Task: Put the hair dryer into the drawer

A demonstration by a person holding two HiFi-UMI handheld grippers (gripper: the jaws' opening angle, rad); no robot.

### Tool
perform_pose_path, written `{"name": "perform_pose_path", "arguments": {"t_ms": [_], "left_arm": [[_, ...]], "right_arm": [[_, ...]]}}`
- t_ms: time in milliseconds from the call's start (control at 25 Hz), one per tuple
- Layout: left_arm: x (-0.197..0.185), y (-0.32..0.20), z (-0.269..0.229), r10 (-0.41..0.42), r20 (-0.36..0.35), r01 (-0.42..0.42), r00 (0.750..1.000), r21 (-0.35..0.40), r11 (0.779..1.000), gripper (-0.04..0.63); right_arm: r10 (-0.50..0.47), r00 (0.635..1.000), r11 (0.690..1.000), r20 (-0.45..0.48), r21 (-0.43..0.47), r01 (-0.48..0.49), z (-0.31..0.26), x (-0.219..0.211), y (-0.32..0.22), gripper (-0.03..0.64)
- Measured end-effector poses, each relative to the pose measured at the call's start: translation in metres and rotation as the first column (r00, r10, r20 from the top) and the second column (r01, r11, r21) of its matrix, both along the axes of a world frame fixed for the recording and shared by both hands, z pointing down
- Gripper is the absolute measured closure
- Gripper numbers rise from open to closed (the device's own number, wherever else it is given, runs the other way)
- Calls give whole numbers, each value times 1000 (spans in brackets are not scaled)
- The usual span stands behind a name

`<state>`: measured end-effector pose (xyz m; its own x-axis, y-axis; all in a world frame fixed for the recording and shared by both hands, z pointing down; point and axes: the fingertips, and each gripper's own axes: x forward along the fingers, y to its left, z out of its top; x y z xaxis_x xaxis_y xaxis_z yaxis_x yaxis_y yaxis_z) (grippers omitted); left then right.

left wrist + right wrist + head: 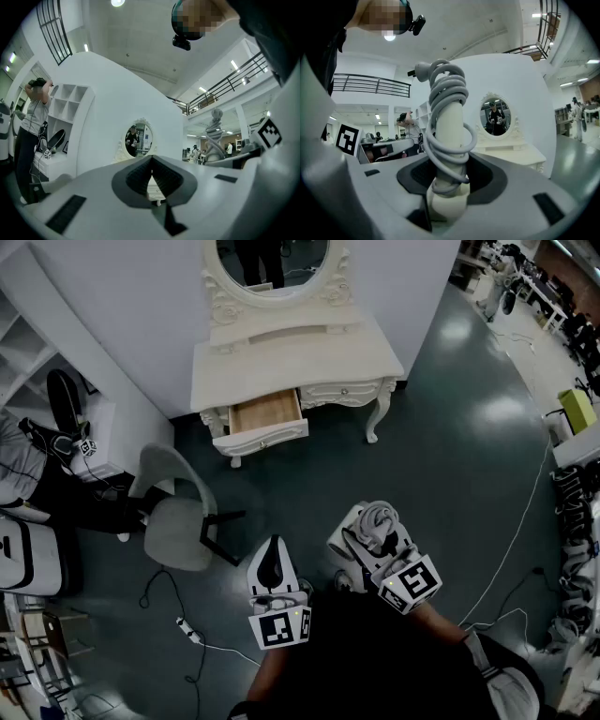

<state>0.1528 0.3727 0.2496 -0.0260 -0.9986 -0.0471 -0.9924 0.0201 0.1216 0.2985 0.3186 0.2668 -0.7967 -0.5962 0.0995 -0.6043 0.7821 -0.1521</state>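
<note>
I'm seeing the right gripper (pixel 451 180) clamping wide on the smooth cream hair dryer (pixel 451 124), grey cord (pixel 440 89) coiling round it; left gripper (pixel 151 174) sitting closed, empty.

Dim head view, ceiling-light glare on the floor (pixel 487 409); gripper views fisheye-warped, dark-cornered.

dark teal floor (pixel 450 456), white wall (pixel 122 296), grey chair (pixel 173 521).

You had open floor (pixel 309 488) straight up to the pulled-out drawer (pixel 265 414); the chair (pixel 178 521) stood just left of that path.
</note>
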Motion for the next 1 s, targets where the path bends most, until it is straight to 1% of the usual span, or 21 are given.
{"name": "perform_pose_path", "arguments": {"t_ms": [400,600,840,1000], "left_arm": [[-7,4,0,4,-5,-4,1000,3,1000,572],[-12,7,0,10,-12,-10,1000,4,1000,572],[-26,14,-1,19,-17,-18,1000,9,1000,572],[-42,19,-1,32,-20,-31,999,22,999,572]], "right_arm": [[6,1000,1000,-6,6,-6,-1,-7,4,426],[21,1000,1000,12,-14,-20,-3,-8,6,426],[39,999,999,16,-17,-38,-6,-19,10,425],[59,998,998,12,-8,-59,-9,-31,16,426]]}}
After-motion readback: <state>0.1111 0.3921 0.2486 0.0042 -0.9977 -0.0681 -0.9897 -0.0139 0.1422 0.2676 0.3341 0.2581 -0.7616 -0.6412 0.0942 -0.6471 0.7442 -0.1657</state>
